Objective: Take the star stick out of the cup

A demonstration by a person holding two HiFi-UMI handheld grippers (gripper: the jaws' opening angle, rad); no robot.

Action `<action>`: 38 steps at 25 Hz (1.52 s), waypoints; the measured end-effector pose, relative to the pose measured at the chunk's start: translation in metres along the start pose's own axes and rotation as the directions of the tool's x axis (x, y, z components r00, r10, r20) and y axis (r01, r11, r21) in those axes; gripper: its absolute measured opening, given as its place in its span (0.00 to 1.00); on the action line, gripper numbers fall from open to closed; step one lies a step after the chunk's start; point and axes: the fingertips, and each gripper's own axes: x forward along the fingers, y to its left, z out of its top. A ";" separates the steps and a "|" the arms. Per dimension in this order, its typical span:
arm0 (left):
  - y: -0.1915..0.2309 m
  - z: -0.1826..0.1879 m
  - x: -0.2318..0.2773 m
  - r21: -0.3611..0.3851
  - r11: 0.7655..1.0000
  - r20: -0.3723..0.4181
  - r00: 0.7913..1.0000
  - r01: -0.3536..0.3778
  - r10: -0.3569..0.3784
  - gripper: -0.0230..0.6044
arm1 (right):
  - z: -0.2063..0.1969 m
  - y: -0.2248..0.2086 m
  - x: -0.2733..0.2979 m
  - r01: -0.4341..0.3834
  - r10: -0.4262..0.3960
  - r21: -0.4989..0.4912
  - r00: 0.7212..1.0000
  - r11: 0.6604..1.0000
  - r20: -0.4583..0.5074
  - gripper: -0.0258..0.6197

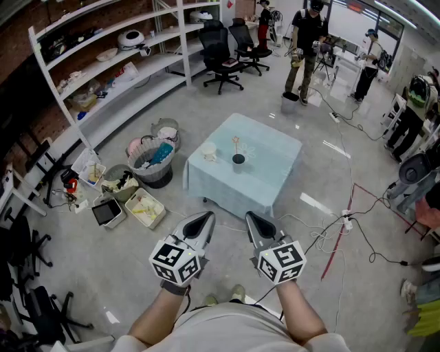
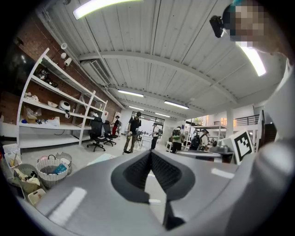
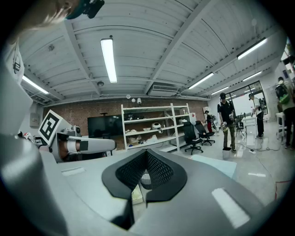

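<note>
A large open lab or workshop hall: white shelving (image 1: 124,69) against a brick wall (image 1: 134,14), office chairs (image 1: 218,51), cables (image 1: 357,230) trailing over the concrete floor (image 1: 130,261), people (image 1: 304,48) standing about

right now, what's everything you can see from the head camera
table: one, light blue cloth, middle of the floor
cup: one, dark, on the table near its middle
star stick: one, pale, standing in the cup
small item: one, white, on the table left of the cup; too small to identify
baskets: several, pale, on the floor left of the table
shelf unit: one, white, along the brick wall
office chairs: two, black, beyond the table
people: several, standing far off
cables: several, on the floor at right
left gripper: one, grey, jaws together, empty
right gripper: one, grey, jaws together, empty
</note>
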 end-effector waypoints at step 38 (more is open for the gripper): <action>0.085 0.004 0.103 -0.022 0.998 0.007 0.998 -0.066 0.067 0.05 | 0.000 -0.106 0.092 -0.003 0.002 0.079 1.000 0.997 0.011 0.06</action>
